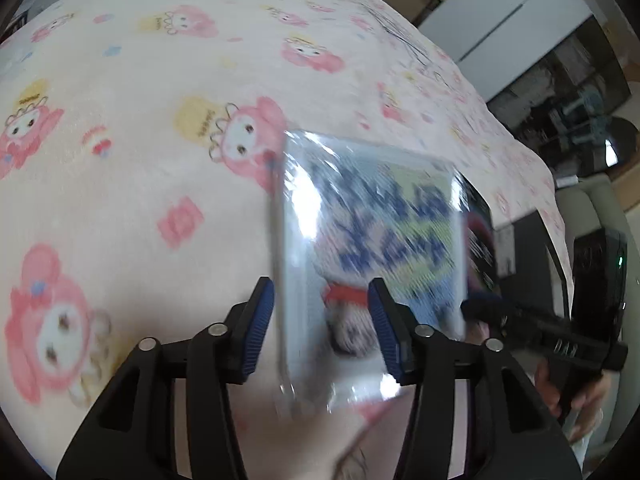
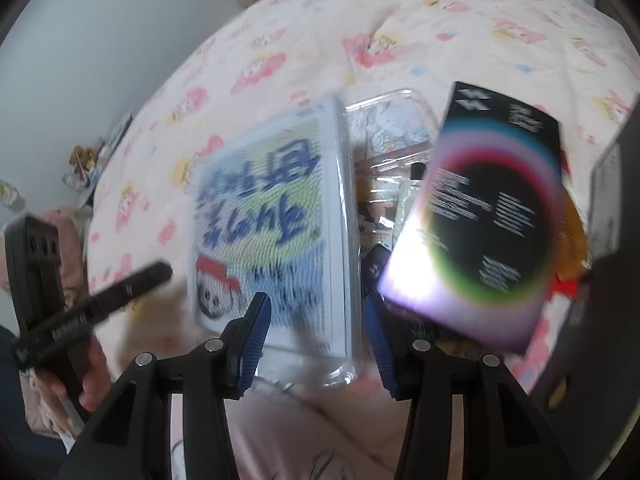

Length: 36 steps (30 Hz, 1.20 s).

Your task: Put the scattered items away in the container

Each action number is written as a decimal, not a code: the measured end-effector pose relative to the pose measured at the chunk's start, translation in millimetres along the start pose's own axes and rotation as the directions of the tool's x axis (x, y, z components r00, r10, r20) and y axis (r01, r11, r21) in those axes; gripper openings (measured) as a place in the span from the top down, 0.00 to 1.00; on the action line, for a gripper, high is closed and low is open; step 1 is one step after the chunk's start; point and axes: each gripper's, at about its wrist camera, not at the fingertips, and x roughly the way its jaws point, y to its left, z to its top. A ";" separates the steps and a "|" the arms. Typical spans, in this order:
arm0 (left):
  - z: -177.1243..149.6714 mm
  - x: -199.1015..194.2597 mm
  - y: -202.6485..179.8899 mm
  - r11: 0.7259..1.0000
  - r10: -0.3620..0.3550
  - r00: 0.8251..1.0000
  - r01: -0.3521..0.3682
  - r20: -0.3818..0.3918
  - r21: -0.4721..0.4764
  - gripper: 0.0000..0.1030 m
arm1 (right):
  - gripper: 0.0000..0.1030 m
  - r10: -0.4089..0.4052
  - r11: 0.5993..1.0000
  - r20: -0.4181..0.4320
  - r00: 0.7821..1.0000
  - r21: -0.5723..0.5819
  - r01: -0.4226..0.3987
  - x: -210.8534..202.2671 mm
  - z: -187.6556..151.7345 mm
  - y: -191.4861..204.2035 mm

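right wrist only: black box (image 2: pixel 484 216)

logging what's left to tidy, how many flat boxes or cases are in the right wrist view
3: a clear-wrapped box with blue scrawled lettering lying at centre, a black box with a rainbow ring tilted at right, a clear plastic case behind and between them. More may hide underneath.

Your left gripper (image 1: pixel 322 320) holds a clear-wrapped box (image 1: pixel 372 240) with blue writing, blurred, between its blue pads (image 1: pixel 260 320); the pads stand at its two sides. Under it lies the pink cartoon blanket (image 1: pixel 140 160). At the right edge your other gripper (image 1: pixel 560 332) shows.
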 end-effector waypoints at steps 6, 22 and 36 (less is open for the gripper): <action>-0.4 28.2 2.0 0.999 -0.040 0.998 0.039 -0.043 -0.036 0.47 | 0.50 0.043 0.998 -0.069 0.997 0.039 -0.040 37.4 6.1 -6.2; -13.7 -76.8 -116.3 0.971 -0.096 0.990 0.071 0.102 0.227 0.47 | 0.53 0.036 0.999 0.229 0.973 -0.007 -0.035 -105.7 -40.9 15.3; -40.6 18.9 -335.9 0.863 -0.247 0.965 0.262 -0.093 0.433 0.48 | 0.53 -0.166 0.968 0.351 0.921 0.238 0.084 -241.2 -119.0 -152.4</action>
